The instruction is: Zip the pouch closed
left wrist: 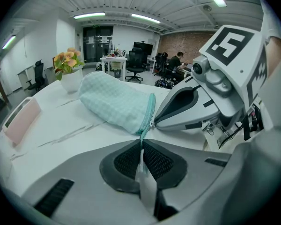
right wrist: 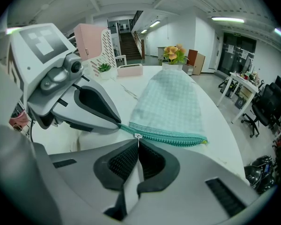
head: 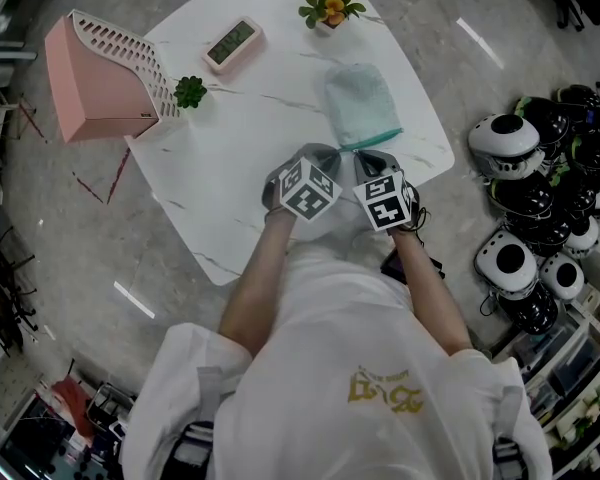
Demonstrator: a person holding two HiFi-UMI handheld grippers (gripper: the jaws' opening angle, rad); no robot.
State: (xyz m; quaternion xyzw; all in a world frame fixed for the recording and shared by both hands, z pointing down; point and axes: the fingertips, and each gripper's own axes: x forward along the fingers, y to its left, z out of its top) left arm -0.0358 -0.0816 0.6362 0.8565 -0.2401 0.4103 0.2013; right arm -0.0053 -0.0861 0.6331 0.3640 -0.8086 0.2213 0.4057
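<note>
A mint-green checked pouch point(head: 360, 106) lies on the white table point(head: 230, 188), its zipper point(head: 372, 140) along the near edge. My left gripper point(head: 332, 154) is shut on the teal zipper tape end point(left wrist: 142, 136) that sticks out past the pouch point(left wrist: 116, 102). Right beside it, my right gripper point(head: 373, 157) is shut on the small metal zipper pull point(right wrist: 138, 136). In the right gripper view the zipper teeth point(right wrist: 171, 137) look joined from the pull to the far end of the pouch point(right wrist: 171, 102). The two gripper tips nearly touch.
A pink slatted rack point(head: 100, 78) stands at the table's far left, with a small green plant point(head: 190, 92) beside it. A pink clock point(head: 232, 43) and a flower pot point(head: 330, 6) sit at the back. Helmets point(head: 530, 198) are piled on the floor to the right.
</note>
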